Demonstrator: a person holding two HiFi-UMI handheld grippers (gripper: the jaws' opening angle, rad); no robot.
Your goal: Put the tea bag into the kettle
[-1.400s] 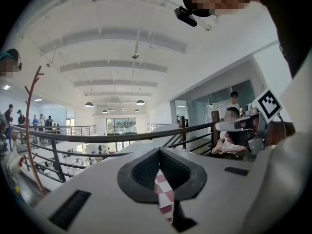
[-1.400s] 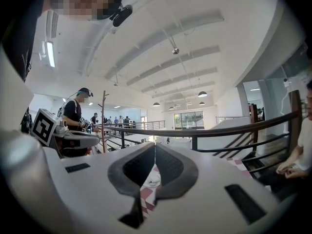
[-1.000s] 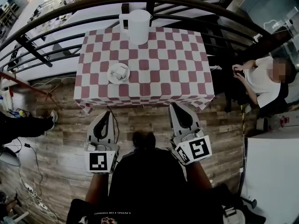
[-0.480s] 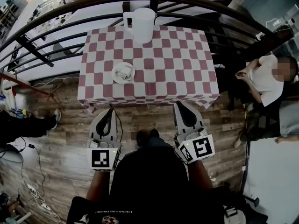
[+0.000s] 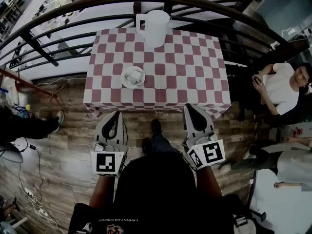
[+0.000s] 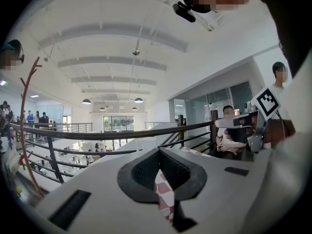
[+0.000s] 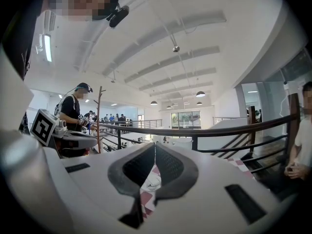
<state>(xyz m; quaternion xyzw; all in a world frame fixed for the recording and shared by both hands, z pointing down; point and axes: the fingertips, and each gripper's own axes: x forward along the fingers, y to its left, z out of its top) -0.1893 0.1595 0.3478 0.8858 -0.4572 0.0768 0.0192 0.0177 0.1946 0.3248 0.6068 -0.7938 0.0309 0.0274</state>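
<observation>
A white kettle (image 5: 157, 27) stands at the far edge of a table with a red-and-white checked cloth (image 5: 195, 67). Nearer the left front, a small white plate (image 5: 132, 76) holds the pale tea bag (image 5: 132, 75). Both grippers hang over the wooden floor, short of the table's near edge. My left gripper (image 5: 115, 114) is shut and empty, and so is my right gripper (image 5: 190, 107). In the right gripper view, the plate (image 7: 151, 182) shows through the gap below the closed jaws. A strip of the cloth (image 6: 164, 195) shows the same way in the left gripper view.
A dark curved railing (image 5: 63, 13) runs behind and beside the table. A person in a white shirt (image 5: 280, 87) sits to the table's right, and another person's legs (image 5: 27, 128) stand at the left. Cables (image 5: 34, 189) lie on the floor at the left.
The person carrying the grippers has stepped towards the table, which now sits lower and larger in the head view. Both grippers stay shut and low in front of the body.
</observation>
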